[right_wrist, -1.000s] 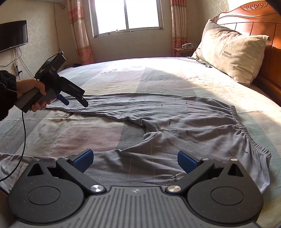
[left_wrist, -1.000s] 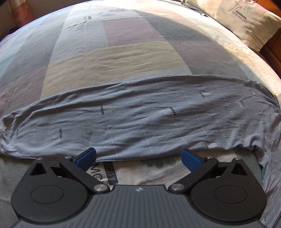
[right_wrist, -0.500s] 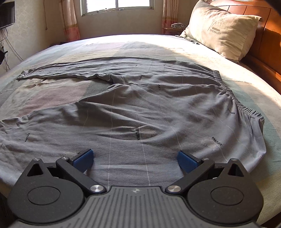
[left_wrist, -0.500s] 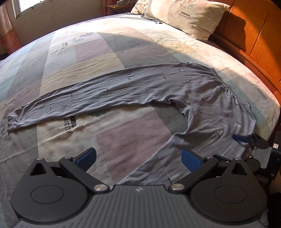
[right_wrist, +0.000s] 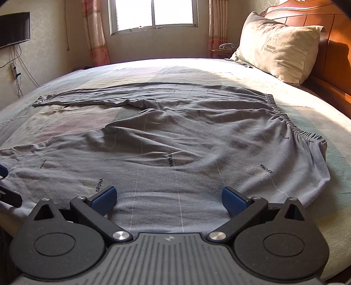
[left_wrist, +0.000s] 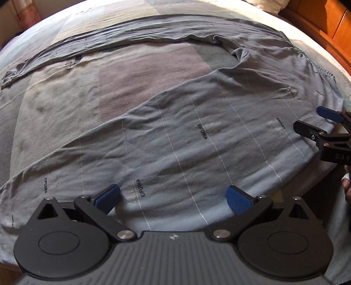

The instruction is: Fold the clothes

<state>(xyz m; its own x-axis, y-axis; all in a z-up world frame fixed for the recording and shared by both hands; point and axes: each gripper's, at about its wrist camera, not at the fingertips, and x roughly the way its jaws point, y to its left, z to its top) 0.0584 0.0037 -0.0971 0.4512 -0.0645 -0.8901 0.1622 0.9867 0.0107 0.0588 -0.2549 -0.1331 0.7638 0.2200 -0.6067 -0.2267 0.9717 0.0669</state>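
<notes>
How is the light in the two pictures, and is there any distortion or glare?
Right wrist view: the window is overexposed; sunlight washes out the far bed. Left wrist view: fisheye curves the bed edge; the grey pants are evenly lit and sharp.

I see right gripper (right_wrist: 168, 198) jaws wide apart over near leg of grey trousers (right_wrist: 175, 140), spread flat on bed (right_wrist: 318, 114); pillow (right_wrist: 278, 47) at headboard.
</notes>
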